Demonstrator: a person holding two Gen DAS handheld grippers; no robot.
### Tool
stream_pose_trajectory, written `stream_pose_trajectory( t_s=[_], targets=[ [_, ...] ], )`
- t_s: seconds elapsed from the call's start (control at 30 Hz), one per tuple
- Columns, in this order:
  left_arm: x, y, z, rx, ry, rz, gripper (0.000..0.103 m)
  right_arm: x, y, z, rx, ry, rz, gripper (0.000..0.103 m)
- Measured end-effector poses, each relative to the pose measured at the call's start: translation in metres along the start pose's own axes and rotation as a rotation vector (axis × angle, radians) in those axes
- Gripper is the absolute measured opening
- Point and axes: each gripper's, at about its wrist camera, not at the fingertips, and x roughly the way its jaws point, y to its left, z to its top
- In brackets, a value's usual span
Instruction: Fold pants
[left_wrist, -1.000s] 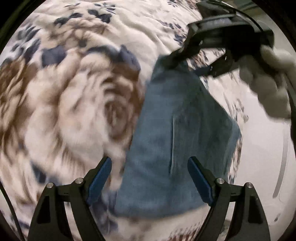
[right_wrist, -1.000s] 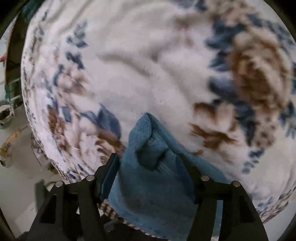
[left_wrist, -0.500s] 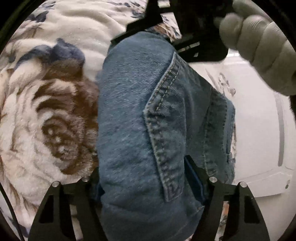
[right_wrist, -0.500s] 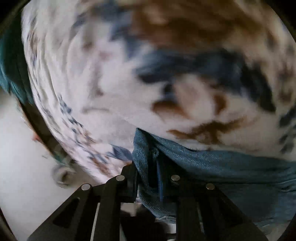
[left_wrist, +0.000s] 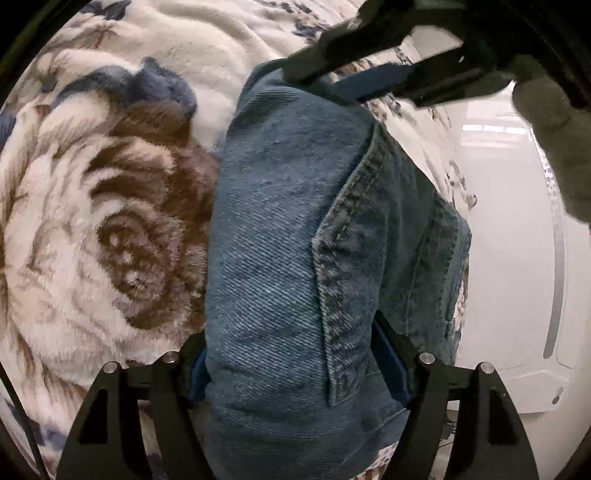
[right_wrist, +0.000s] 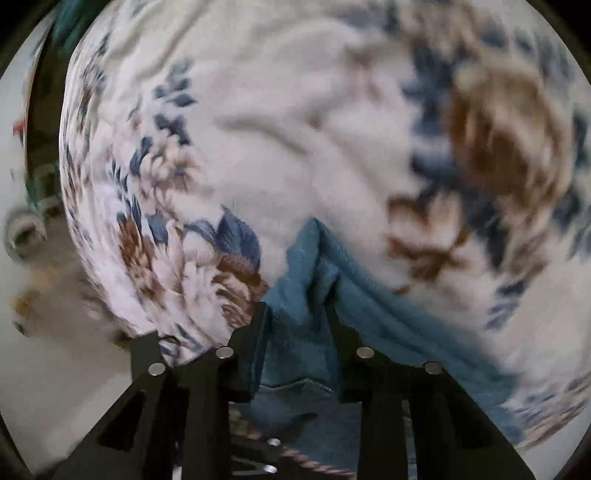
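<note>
Pants (left_wrist: 280, 258), one blue denim pair, lie bunched over a floral blanket (left_wrist: 110, 206), with the left gripper (left_wrist: 295, 365) clamped around the near fold, both tools pitched steeply downward. Farther along, the right gripper (right_wrist: 295, 332), its jaws having just been closing, pinches a denim ridge, held by one gloved hand (left_wrist: 554, 122); no writing is legible.

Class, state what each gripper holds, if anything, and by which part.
Both hold the jeans: left gripper around a thick folded bundle by a seam, right gripper pinching a bunched edge.
</note>
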Motion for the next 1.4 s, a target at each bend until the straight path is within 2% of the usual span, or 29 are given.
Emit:
stream_pose_trajectory(
  t_s=[0.1,0.2,0.27,0.3,0.33,0.37,0.4,0.47,0.5,0.53,0.57,0.6,0.7,0.73,0.83,0.9,0.97,1.07,1.13,1.2,1.3,1.37,1.4],
  targets=[
    [-0.007,0.01,-0.002,0.014,-0.013,0.0,0.073,-0.004,-0.022,0.007,0.121,-0.075,0.052,0.015],
    [-0.009,0.012,0.002,0.011,-0.001,0.006,0.073,-0.005,-0.017,0.011,0.101,-0.071,0.085,0.015],
    [-0.009,0.009,0.001,0.012,-0.005,0.015,0.074,-0.015,-0.003,0.015,0.042,-0.087,0.059,0.019],
    [-0.01,0.007,0.001,0.017,-0.017,0.024,0.073,-0.022,0.002,0.019,0.019,-0.104,0.033,0.035],
    [-0.01,0.002,0.0,0.024,-0.03,0.029,0.073,-0.026,0.009,0.024,-0.005,-0.122,-0.014,0.064],
    [-0.008,-0.006,-0.001,0.036,-0.045,0.035,0.073,-0.025,0.015,0.031,-0.038,-0.115,-0.076,0.074],
    [-0.009,-0.015,-0.003,0.063,-0.061,0.045,0.073,-0.018,0.02,0.037,-0.077,-0.078,-0.133,0.076],
    [-0.015,-0.031,-0.008,0.126,-0.084,0.063,0.073,0.016,0.028,0.043,-0.13,0.079,-0.23,0.073],
    [-0.017,-0.035,-0.012,0.14,-0.09,0.065,0.073,0.033,0.031,0.041,-0.155,0.146,-0.263,0.052],
    [-0.019,-0.04,-0.014,0.151,-0.094,0.063,0.073,0.041,0.032,0.039,-0.169,0.165,-0.298,0.044],
    [-0.02,-0.043,-0.016,0.164,-0.098,0.063,0.073,0.041,0.03,0.039,-0.146,0.154,-0.293,0.033],
    [-0.021,-0.047,-0.019,0.185,-0.109,0.078,0.073,0.036,0.026,0.04,-0.097,0.126,-0.285,0.026],
    [-0.027,-0.052,-0.019,0.199,-0.135,0.072,0.073,0.008,-0.007,0.046,0.134,0.041,-0.11,0.017],
    [-0.028,-0.05,-0.017,0.188,-0.136,0.06,0.073,0.003,-0.021,0.046,0.21,0.028,-0.037,0.009],
    [-0.026,-0.049,-0.017,0.184,-0.134,0.058,0.073,0.002,-0.045,0.043,0.325,0.013,0.085,0.008],
    [-0.027,-0.046,-0.018,0.188,-0.128,0.057,0.073,0.003,-0.045,0.042,0.31,0.011,0.094,0.008],
    [-0.026,-0.041,-0.016,0.155,-0.119,0.042,0.073,0.001,-0.033,0.04,0.254,0.003,0.061,0.008],
    [-0.029,-0.021,-0.013,0.065,-0.091,0.03,0.075,-0.014,-0.013,0.043,0.137,-0.034,0.017,0.019],
    [-0.039,-0.002,-0.011,-0.034,-0.083,0.023,0.075,-0.038,-0.008,0.038,0.07,-0.089,-0.023,0.056],
    [-0.058,0.013,-0.011,-0.118,-0.113,0.002,0.075,-0.067,-0.015,0.025,0.058,-0.165,-0.009,0.068],
    [-0.093,0.023,-0.007,-0.192,-0.204,-0.006,0.083,-0.104,-0.041,-0.01,0.088,-0.264,0.002,0.068],
    [-0.107,0.022,0.006,-0.208,-0.263,-0.029,0.094,-0.122,-0.072,-0.042,0.142,-0.321,-0.03,0.068],
    [-0.106,0.021,0.015,-0.205,-0.266,-0.019,0.098,-0.124,-0.086,-0.064,0.179,-0.355,-0.048,0.068]
  ],
)
